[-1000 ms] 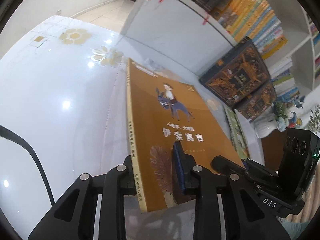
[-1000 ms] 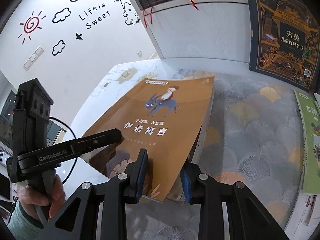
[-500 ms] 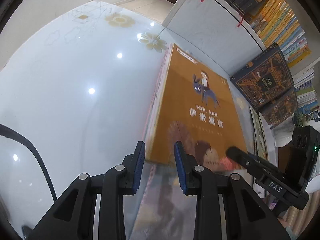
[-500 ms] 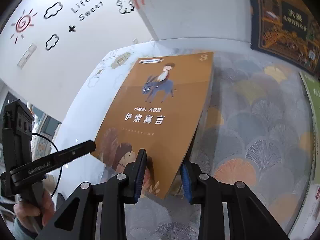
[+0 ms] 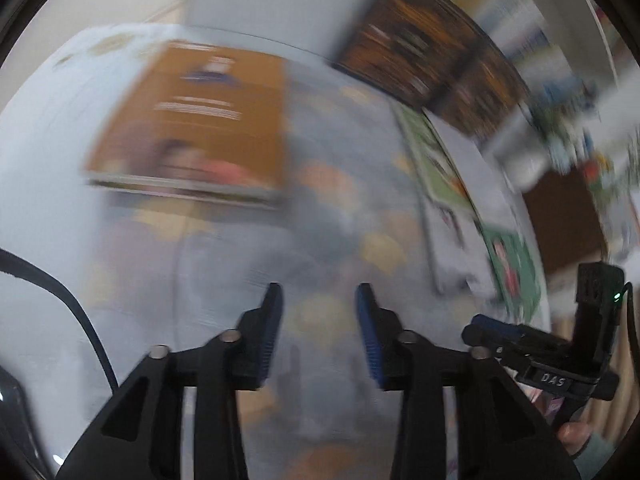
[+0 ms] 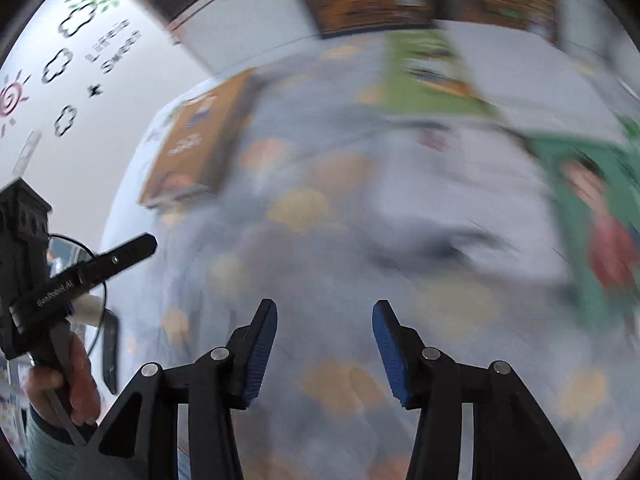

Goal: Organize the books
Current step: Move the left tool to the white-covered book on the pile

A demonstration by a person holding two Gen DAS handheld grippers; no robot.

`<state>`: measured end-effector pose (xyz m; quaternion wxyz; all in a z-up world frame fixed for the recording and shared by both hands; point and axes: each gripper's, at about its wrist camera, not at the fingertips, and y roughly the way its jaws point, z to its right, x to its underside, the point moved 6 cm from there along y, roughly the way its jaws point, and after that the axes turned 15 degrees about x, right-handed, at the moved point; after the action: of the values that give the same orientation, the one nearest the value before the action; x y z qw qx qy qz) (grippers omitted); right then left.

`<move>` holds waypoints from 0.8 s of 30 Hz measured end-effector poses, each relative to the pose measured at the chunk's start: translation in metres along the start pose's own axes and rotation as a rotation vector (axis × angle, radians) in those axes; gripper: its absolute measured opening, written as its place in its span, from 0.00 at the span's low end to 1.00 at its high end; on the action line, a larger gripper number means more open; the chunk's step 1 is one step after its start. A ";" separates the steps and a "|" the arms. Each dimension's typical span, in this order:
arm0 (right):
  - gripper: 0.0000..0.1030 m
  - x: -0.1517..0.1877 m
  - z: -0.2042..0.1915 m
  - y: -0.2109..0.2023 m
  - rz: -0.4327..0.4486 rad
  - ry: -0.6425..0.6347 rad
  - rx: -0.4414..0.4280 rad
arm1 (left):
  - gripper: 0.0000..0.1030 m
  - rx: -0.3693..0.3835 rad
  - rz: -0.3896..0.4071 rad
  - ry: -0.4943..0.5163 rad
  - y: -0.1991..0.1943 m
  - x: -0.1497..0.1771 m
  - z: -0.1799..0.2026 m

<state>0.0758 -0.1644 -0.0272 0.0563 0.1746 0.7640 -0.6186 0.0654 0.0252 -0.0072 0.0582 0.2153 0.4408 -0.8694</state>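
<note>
- Patterned grey tablecloth [image 5: 332,240] with orange fans filled the blurred left wrist view; the flat orange-brown paperback book [image 5: 200,120], clamped a second earlier, lay released and well apart, and the left gripper [image 5: 319,330] had just been opening, nothing between its jaws.
- Right wrist view: the right gripper [image 6: 324,350] had likewise just been opening, empty; the book [image 6: 196,148] lay far left, green books [image 6: 432,72] ahead.

A child's room or home reading corner: cloud and sun wall decals [image 6: 66,68], a bookshelf [image 5: 496,12] of colourful spines, picture books [image 5: 436,152] on a patterned surface [image 6: 320,248].
</note>
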 end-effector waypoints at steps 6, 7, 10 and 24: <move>0.47 0.014 0.084 -0.039 0.050 0.145 0.029 | 0.45 -0.052 -0.127 0.113 0.059 0.017 0.068; 0.47 0.015 0.100 -0.048 0.068 0.163 0.040 | 0.45 -0.049 -0.141 0.118 0.069 0.017 0.080; 0.51 0.012 0.135 -0.069 0.110 0.211 0.053 | 0.45 0.034 -0.153 0.127 0.086 0.012 0.121; 0.51 -0.031 0.218 -0.092 0.191 0.195 0.047 | 0.45 0.117 -0.103 -0.033 0.150 -0.046 0.183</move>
<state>0.0459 -0.3970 0.0174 0.0365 0.3071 0.7310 -0.6083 0.0912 -0.2143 -0.0047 0.0080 0.1811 0.3988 -0.8989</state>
